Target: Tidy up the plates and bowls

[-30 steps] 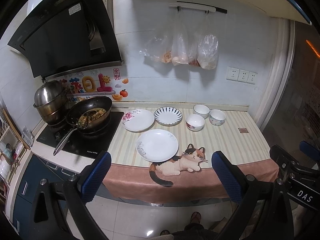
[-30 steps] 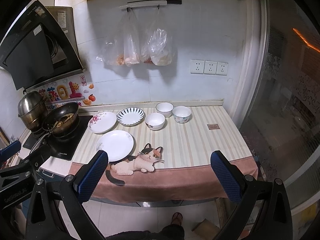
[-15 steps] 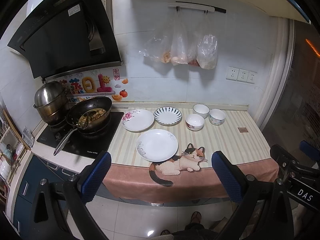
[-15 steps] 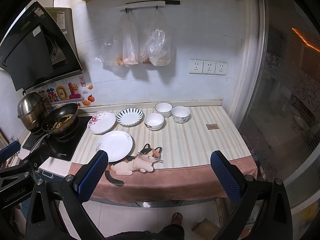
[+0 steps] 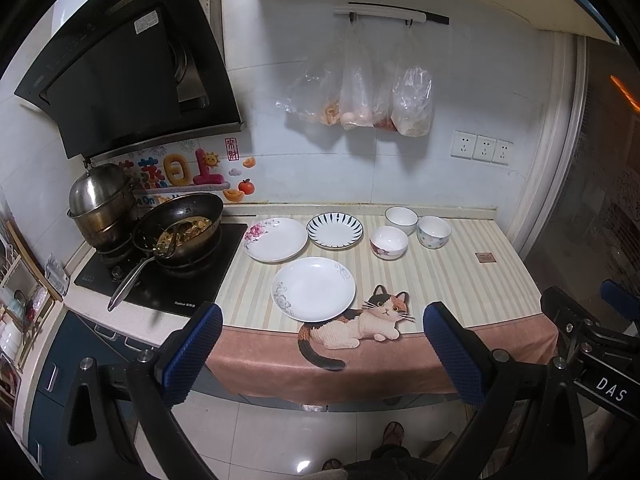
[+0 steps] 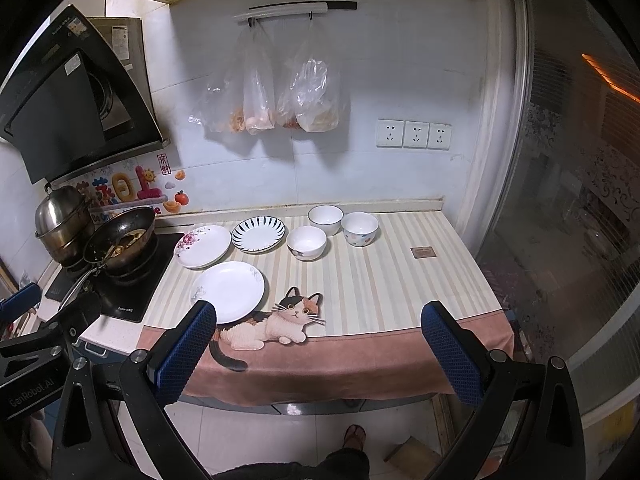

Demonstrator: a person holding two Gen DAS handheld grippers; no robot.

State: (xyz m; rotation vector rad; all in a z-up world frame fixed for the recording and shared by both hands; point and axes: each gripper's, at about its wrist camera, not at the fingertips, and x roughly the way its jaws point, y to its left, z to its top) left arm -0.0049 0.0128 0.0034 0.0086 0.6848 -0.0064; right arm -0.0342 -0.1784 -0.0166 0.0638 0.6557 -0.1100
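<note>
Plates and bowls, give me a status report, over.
Left gripper and right gripper open, empty, short of the counter. Three plates and three bowls lie separate, unstacked. Nothing in the way.

Three plates, three bowls, one wok, one steel pot, three wall sockets and several hanging bags.

Dim, cool overhead lighting; hanging bags cast soft shadows on the wall. Strong fisheye curvature and dark vignetting at edges; floor tiles show glare.
</note>
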